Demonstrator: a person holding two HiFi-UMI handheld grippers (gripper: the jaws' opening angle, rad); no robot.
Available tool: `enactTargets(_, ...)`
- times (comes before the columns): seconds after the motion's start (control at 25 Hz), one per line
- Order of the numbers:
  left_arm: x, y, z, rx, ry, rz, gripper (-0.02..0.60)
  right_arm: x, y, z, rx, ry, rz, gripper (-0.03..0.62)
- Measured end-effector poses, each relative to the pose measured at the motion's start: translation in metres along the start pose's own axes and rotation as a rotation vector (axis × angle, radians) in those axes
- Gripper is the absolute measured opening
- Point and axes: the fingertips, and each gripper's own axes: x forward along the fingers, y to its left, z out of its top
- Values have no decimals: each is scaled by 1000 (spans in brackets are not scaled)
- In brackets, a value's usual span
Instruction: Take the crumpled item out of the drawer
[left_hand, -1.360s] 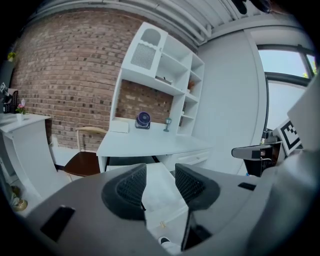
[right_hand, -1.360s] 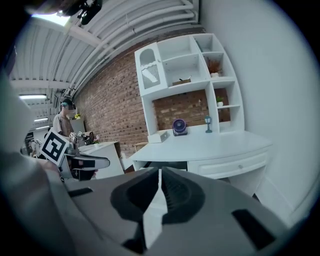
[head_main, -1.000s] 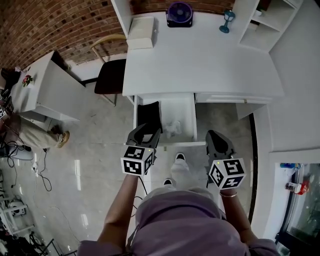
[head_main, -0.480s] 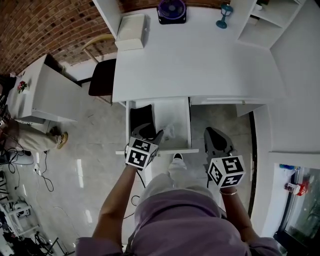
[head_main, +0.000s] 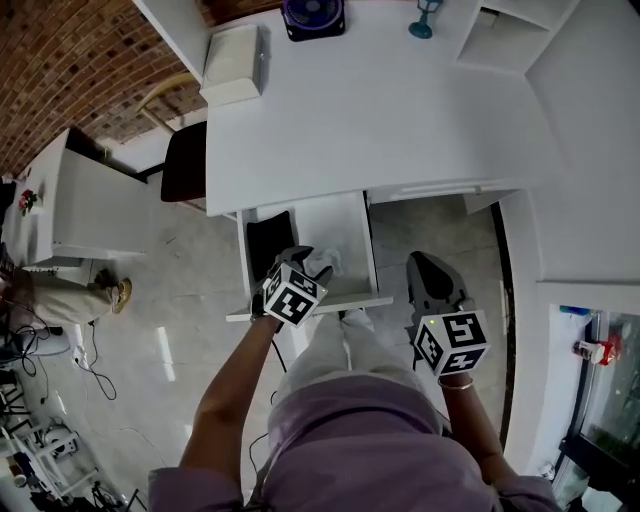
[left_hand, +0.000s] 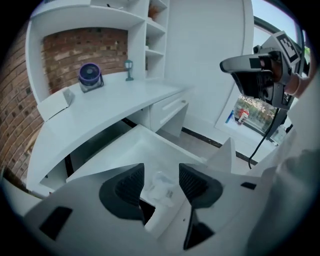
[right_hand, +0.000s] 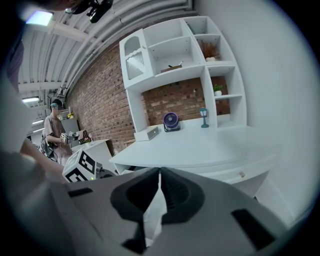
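My left gripper (left_hand: 161, 168), jaws just opened wide and gripping nothing, points down into the drawer (head_main: 355, 215) with the wad (left_hand: 162, 190) between them; the shut, empty right gripper (head_main: 432, 268) is farther off.

Even, soft light washes the white desk (head_main: 380, 110) almost featureless; right of it, daylight seemingly enters a window (left_hand: 255, 110); fisheye edges darken and bend

The white counter (head_main: 400, 110) before me carries a dark fan (head_main: 313, 17), a white box (head_main: 235, 64) to its left and a small teal lamp (head_main: 426, 17) to its right, all along the far edge. Its drawer (head_main: 350, 215) is pulled out toward me. A crumpled white item (head_main: 322, 262) lies on the drawer's bottom near the front.
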Motion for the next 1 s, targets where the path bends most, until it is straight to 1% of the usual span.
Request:
enactTargets(0.16, 18, 0, -6, 78, 63, -44, 227, 2, -3, -1, 19, 7, -36, 14)
enactTargets(0.24, 28, -3, -13, 105, 96, -73, 233, 1, -4, -4, 30, 19, -57, 14)
enactTargets(0.36, 40, -5, -27, 126, 147, -107, 236, 1, -6, -6, 39, 22, -88, 14)
enactTargets(0.56, 61, -4, -47, 171, 222, -137, 242, 4, -12, -13, 58, 43, -122, 14)
enactTargets(0.8, 81, -5, -61, 201, 284, -173, 242, 7, -12, -19, 91, 74, -140, 12)
enactTargets(1.0, 99, -8, -75, 243, 341, -204, 242, 6, -15, -27, 127, 80, -170, 12)
